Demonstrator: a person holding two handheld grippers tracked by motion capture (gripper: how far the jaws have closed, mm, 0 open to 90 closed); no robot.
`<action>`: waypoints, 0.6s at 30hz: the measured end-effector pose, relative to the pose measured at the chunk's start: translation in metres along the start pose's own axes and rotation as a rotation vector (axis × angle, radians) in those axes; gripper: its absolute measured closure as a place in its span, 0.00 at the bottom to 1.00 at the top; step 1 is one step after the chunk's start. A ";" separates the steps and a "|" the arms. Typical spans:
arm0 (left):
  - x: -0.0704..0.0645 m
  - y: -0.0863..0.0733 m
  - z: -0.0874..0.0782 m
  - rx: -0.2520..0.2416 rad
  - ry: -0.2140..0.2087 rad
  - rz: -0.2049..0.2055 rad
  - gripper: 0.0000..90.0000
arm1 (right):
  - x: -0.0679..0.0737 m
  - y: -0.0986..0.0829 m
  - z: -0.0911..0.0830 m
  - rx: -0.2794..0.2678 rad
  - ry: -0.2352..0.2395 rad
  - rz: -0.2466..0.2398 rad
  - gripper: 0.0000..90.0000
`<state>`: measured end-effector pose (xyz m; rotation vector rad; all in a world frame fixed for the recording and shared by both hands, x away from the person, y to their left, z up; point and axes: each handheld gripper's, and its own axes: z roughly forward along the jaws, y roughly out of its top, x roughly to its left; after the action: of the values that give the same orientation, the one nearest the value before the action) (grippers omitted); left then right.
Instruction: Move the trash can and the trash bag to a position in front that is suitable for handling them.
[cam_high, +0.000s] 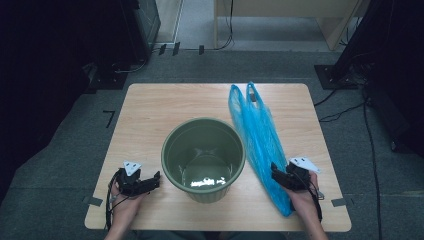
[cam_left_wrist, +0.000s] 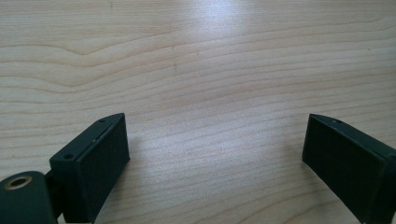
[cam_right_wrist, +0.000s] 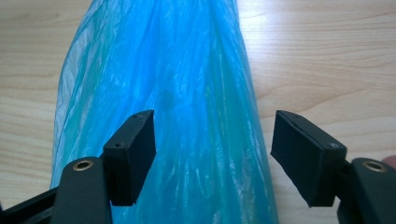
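bucket (cam_high: 203, 159), green plastic, upright on wooden table (cam_high: 150, 115), roughly mid-table and toward the person's edge; used as landmark. blue plastic bag (cam_high: 260, 140) lies flat and stretched out just right of the bucket, handles at the far end past the bucket rim, bottom end nearer the person than the bucket base. right gripper (cam_high: 278, 176) sits right of the bucket at the bag's near end, jaws spread wide; in the right gripper view the bag (cam_right_wrist: 187, 93) runs between the two jaws, left jaw over the plastic, right jaw over bare table beside the bag's edge, nothing clamped. left gripper (cam_high: 150, 181) rests just left of the bucket, close to its wall, tips pointed at it. left gripper view: jaws wide apart, bare wood grain (cam_left_wrist: 205, 93) between them, holding nothing. bucket interior looks empty with a light glare on the bottom.
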<state>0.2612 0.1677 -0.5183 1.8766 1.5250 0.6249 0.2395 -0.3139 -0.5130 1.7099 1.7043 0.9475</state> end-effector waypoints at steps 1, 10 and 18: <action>0.000 0.000 0.000 0.000 0.000 0.000 0.07 | 0.000 0.000 0.000 0.000 0.000 0.000 0.34; 0.000 0.000 0.000 -0.002 -0.003 -0.001 0.07 | 0.050 -0.007 -0.007 0.016 -0.010 -0.060 0.28; -0.002 0.001 0.001 0.001 0.003 0.006 0.07 | 0.047 0.030 -0.004 -0.029 0.061 -0.039 0.18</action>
<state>0.2622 0.1659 -0.5185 1.8822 1.5226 0.6303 0.2520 -0.2695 -0.4821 1.6385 1.7479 1.0107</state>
